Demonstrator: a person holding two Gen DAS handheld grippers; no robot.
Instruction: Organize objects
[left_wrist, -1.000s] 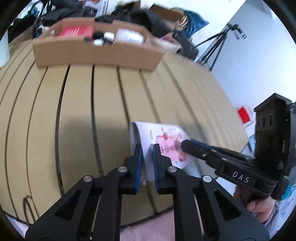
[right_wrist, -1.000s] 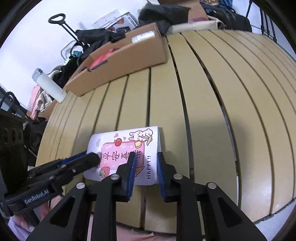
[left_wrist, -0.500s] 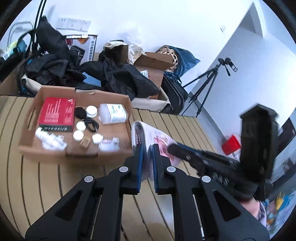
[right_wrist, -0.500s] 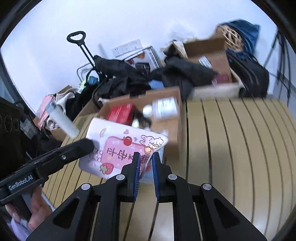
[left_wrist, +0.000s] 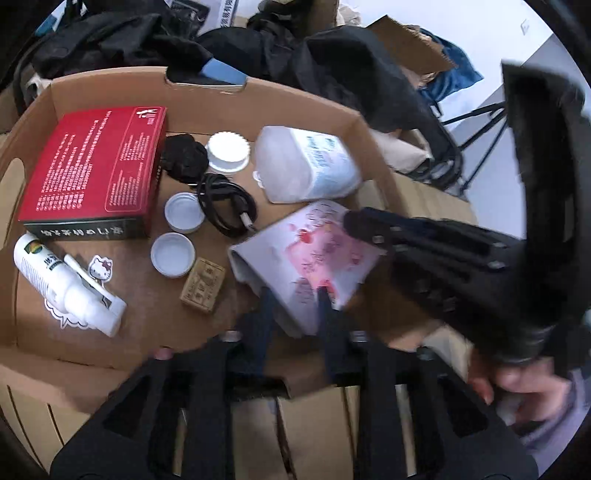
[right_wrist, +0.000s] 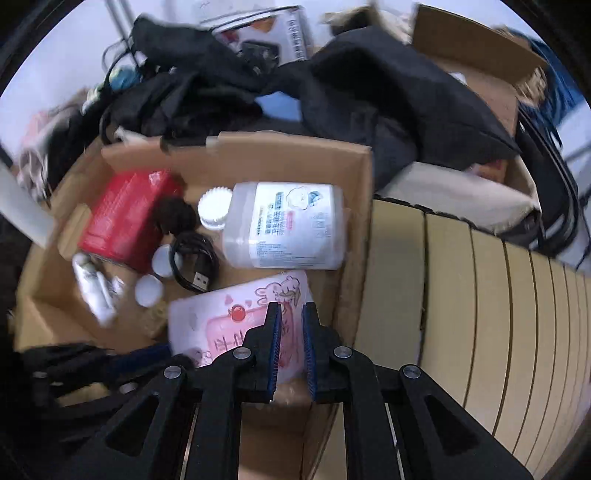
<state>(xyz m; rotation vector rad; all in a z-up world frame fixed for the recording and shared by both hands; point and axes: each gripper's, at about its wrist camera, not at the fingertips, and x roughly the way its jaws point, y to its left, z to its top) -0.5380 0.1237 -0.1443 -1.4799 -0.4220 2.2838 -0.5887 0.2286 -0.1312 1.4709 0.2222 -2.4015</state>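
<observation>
While the left gripper (left_wrist: 293, 295) has its fingers spread around the near edge of the pink-and-white booklet (left_wrist: 306, 254), whether they press it is lost to blur; the right gripper (right_wrist: 291, 314) has its blue-padded fingers (right_wrist: 275, 332) a little apart over the booklet's right end, and contact there cannot be told either. This booklet is flat, glossy paper with a rounded spine, printed with a rabbit and a red apple, and it sits tilted over the cardboard box (left_wrist: 110, 79), in the near right corner. Its long axis runs across the box, spine end toward the middle, rabbit end toward the right wall. Just beyond it lies a translucent plastic jug (right_wrist: 284, 225) on its side, white ribbed cap pointing left. Further left are a coiled black USB cable (left_wrist: 225, 206), round white lids (left_wrist: 183, 213), a small wooden stamp block (left_wrist: 202, 284), a white tube (left_wrist: 66, 284) and a red carton (left_wrist: 96, 170). A slatted wooden table (right_wrist: 498, 314) carries the box.
</observation>
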